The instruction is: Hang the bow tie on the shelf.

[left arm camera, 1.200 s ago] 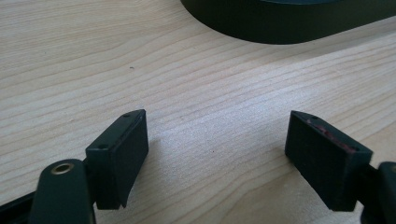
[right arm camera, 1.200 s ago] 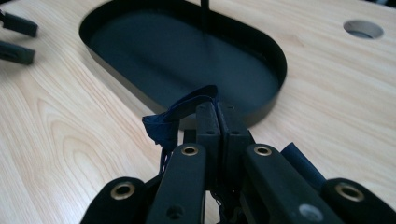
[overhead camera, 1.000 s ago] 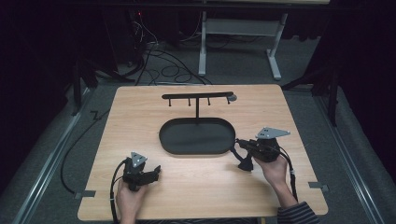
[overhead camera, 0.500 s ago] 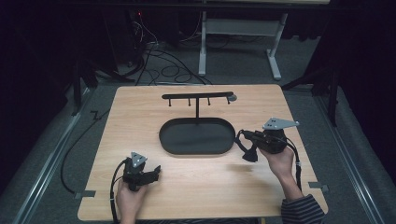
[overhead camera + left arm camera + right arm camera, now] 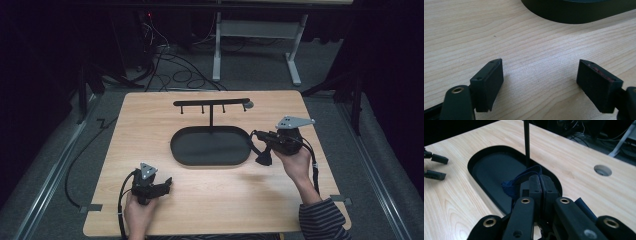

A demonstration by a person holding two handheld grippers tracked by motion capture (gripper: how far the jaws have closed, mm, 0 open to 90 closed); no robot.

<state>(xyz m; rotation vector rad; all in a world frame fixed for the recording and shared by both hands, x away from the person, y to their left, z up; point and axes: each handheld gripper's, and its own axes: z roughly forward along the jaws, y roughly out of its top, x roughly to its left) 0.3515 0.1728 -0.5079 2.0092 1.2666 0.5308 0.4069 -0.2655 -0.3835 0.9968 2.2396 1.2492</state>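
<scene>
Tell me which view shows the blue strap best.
The right gripper view: the blue strap loops up close from the shut right hand-held gripper. The high view shows a small dark piece hanging there.

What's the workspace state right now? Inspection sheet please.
Surface: light wooden table, round hole near far right.
Job's things: black oval tray stand with hook bar; dark blue strap pinched over the tray's edge.
Clutter: nothing seen.
Grippers: left gripper open, low over bare wood; right gripper shut on the strap.
Cables: gripper cable off the near edge; loose cables on floor.
Surroundings: dark room, white table frame behind.
</scene>
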